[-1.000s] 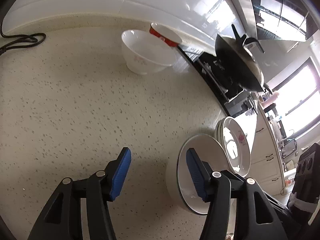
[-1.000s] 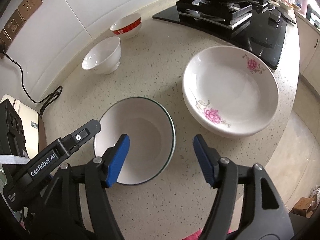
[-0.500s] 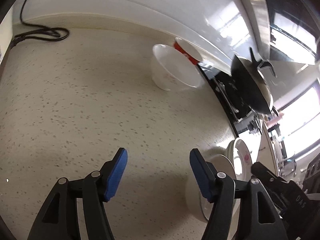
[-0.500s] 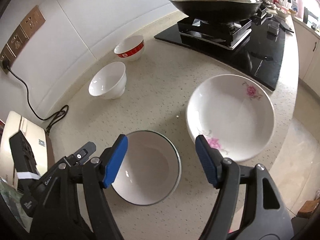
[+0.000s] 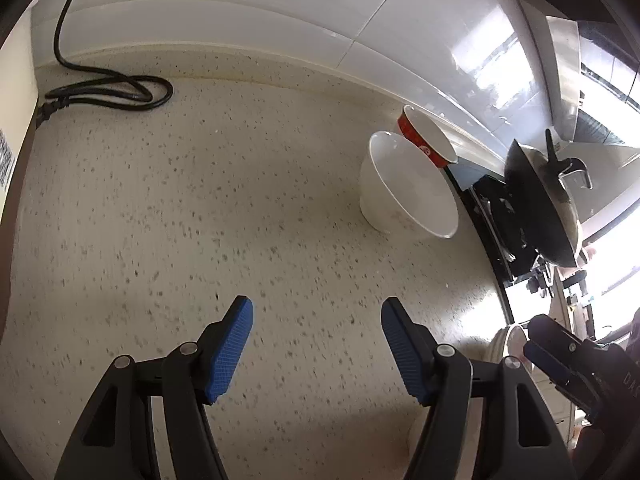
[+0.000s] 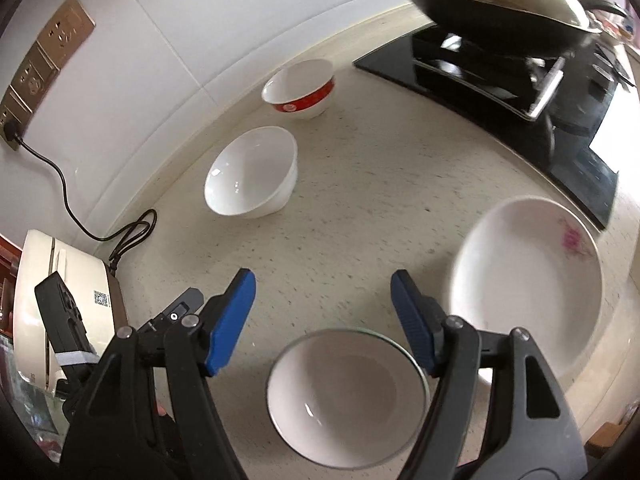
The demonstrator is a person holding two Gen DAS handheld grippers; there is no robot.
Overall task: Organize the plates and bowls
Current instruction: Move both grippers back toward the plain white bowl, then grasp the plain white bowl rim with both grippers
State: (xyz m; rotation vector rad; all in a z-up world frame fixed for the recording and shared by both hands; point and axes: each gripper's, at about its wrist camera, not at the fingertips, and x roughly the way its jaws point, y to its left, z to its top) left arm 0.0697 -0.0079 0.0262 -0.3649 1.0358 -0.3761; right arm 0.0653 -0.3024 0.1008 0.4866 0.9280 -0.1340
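Observation:
A plain white bowl sits on the speckled counter, with a red-banded bowl behind it near the wall. A green-rimmed bowl lies low in the right wrist view, beside a floral plate at the right. My right gripper is open and empty above the counter, just beyond the green-rimmed bowl. My left gripper is open and empty over bare counter; the white bowl and the red-banded bowl lie ahead to its right.
A black hob with a lidded wok is at the back right. A power cord lies coiled by the wall, beside a white appliance on the left. Wall sockets sit above it.
Both grippers have pulled back and up from the green-rimmed bowl and stay open. The left view has swung left, so that bowl and the plate have slid out at its lower right.

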